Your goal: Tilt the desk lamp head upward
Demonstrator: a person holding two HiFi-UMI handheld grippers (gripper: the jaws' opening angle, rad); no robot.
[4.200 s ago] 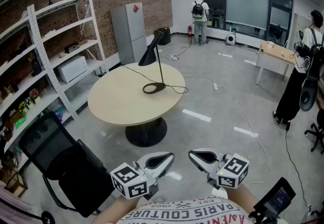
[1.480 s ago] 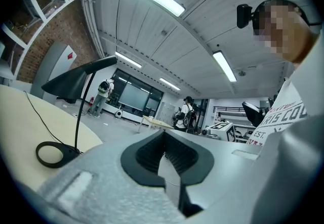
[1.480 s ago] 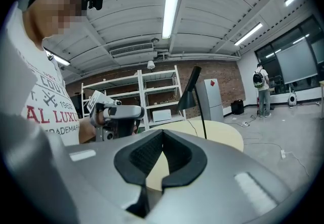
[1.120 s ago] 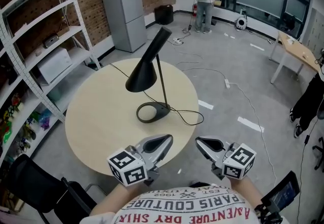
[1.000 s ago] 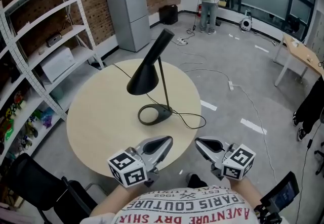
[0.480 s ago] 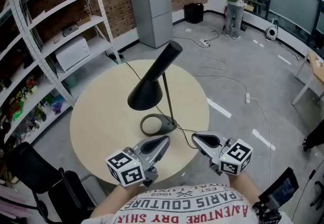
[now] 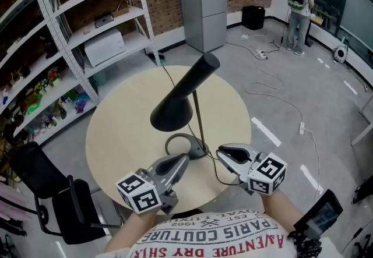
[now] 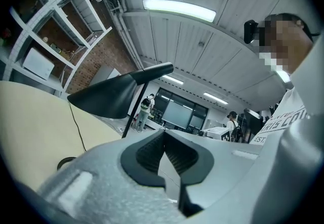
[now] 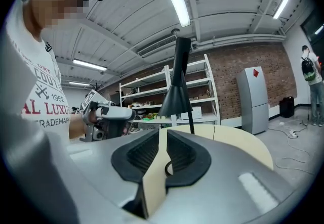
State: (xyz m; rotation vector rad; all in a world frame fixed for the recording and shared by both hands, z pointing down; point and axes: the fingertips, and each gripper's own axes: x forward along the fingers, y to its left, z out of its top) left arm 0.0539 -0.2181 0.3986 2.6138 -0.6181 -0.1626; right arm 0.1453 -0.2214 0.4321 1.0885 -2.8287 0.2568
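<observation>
A black desk lamp stands on the round beige table point(image 7: 116, 134). Its cone head point(image 7: 175, 105) slopes down to the left above its ring base point(image 7: 185, 146). My left gripper point(image 7: 182, 161) is shut and empty, just short of the base on the near left. My right gripper point(image 7: 224, 152) hovers near the base on the right. Its jaws have just been opening and now stand open with nothing between them. In the left gripper view the shut jaws point(image 8: 164, 137) point under the lamp head point(image 8: 111, 99). The right gripper view point(image 9: 163, 134) shows the lamp head point(image 9: 177, 99) straight ahead.
White shelving point(image 7: 87, 18) lines the left wall. A grey fridge point(image 7: 204, 0) stands at the back. A black office chair point(image 7: 41, 187) sits near left of the table. The lamp's cable point(image 7: 213, 172) trails over the table's near edge. A person with a backpack point(image 7: 300, 9) stands far off.
The person has walked up to the table. Both grippers have come forward over its near edge, close to the lamp's base. The lamp itself has not moved.
</observation>
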